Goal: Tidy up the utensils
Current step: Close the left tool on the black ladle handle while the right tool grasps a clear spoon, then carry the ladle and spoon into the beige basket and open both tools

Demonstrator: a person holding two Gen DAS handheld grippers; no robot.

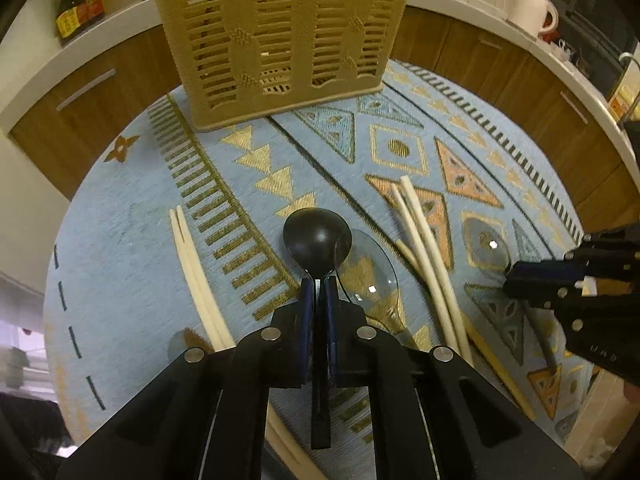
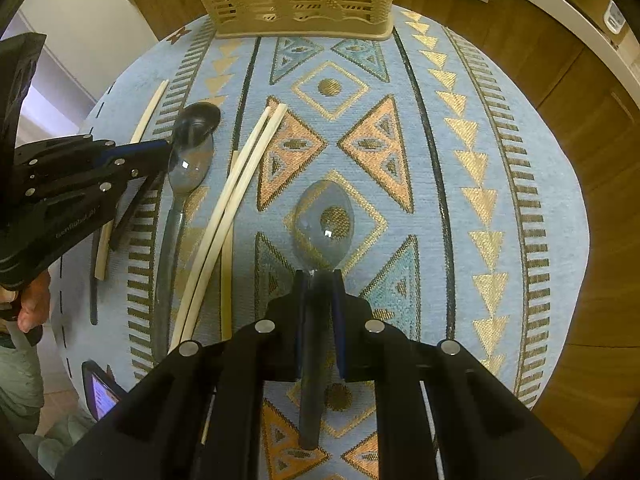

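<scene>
My left gripper (image 1: pixel 319 284) is shut on the neck of a black spoon (image 1: pixel 317 238), whose handle runs back between the fingers. In the right wrist view the left gripper (image 2: pixel 168 148) reaches in from the left, with the black spoon (image 2: pixel 198 120) at its tips. My right gripper (image 2: pixel 320 276) is shut on the neck of a clear plastic spoon (image 2: pixel 323 224). It shows at the right edge of the left wrist view as the right gripper (image 1: pixel 516 276). A tan slotted basket (image 1: pixel 280 36) stands at the far side of the patterned cloth (image 2: pixel 400 120).
Another clear spoon (image 1: pixel 374 276) lies beside the black one. Pale chopsticks lie in a pair on the left (image 1: pixel 196 276) and a bundle in the middle (image 2: pixel 236 200). A phone (image 2: pixel 100 392) sits at the near left corner. A person's hand (image 2: pixel 34 300) holds the left gripper. Wooden cabinets surround the table.
</scene>
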